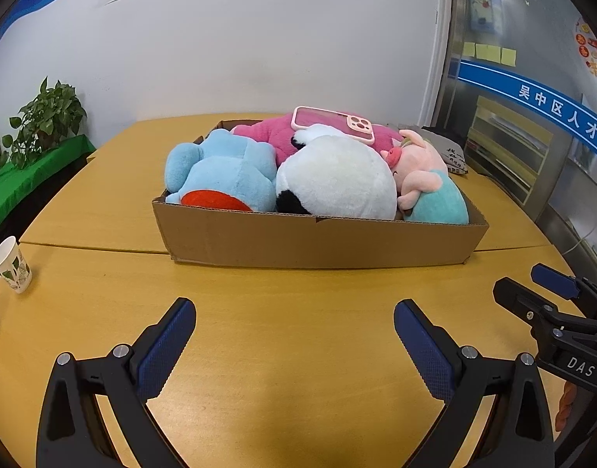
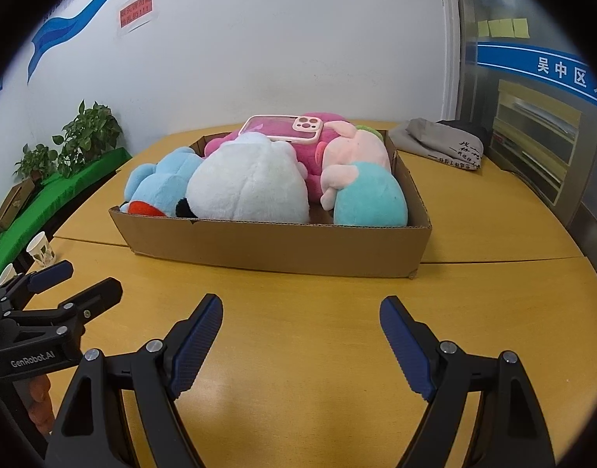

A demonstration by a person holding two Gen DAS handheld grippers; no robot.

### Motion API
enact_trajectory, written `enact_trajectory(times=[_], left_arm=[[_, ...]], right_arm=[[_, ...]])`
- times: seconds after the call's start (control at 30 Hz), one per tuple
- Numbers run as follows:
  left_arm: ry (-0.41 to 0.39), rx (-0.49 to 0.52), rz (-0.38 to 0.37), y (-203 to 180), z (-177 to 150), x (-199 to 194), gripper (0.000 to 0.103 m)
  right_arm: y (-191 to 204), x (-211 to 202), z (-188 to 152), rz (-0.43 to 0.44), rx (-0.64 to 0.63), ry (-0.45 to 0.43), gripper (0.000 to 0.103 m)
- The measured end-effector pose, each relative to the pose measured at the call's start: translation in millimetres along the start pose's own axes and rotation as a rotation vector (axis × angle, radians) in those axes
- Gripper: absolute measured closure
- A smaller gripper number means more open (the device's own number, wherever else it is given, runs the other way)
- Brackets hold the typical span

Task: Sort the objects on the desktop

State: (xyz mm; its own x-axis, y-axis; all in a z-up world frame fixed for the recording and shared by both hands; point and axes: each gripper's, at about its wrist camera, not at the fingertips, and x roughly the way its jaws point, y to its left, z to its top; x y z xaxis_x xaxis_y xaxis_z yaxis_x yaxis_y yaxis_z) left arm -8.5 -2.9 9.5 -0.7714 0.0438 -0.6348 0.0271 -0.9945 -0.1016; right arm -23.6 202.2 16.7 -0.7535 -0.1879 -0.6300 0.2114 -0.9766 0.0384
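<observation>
A shallow cardboard box (image 1: 318, 241) (image 2: 275, 247) stands on the wooden table, packed with plush toys: a blue one (image 1: 224, 175) (image 2: 158, 183), a white and black one (image 1: 337, 179) (image 2: 248, 187), a magenta one (image 1: 267, 132) (image 2: 220, 142) and a pink pig in teal (image 1: 427, 179) (image 2: 361, 179). A phone in a pink case (image 1: 333, 123) (image 2: 283, 126) lies on top of the toys. My left gripper (image 1: 294, 312) (image 2: 78, 282) is open above bare table in front of the box. My right gripper (image 2: 300, 308) (image 1: 530, 282) is open beside it, also empty.
Paper cups (image 1: 12, 265) (image 2: 41, 249) stand at the table's left edge. A folded grey cloth (image 2: 442, 142) (image 1: 450, 152) lies behind the box on the right. Potted plants (image 1: 49, 117) on a green ledge line the left wall; a glass door is at right.
</observation>
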Motion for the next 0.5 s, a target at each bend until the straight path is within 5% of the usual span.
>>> enact_trajectory(times=[0.5], left_arm=[[0.009,-0.017,0.001,3.3,-8.7,2.5,0.0]], right_arm=[[11.1,4.3,-8.4,-0.021,-0.025,0.002,0.02]])
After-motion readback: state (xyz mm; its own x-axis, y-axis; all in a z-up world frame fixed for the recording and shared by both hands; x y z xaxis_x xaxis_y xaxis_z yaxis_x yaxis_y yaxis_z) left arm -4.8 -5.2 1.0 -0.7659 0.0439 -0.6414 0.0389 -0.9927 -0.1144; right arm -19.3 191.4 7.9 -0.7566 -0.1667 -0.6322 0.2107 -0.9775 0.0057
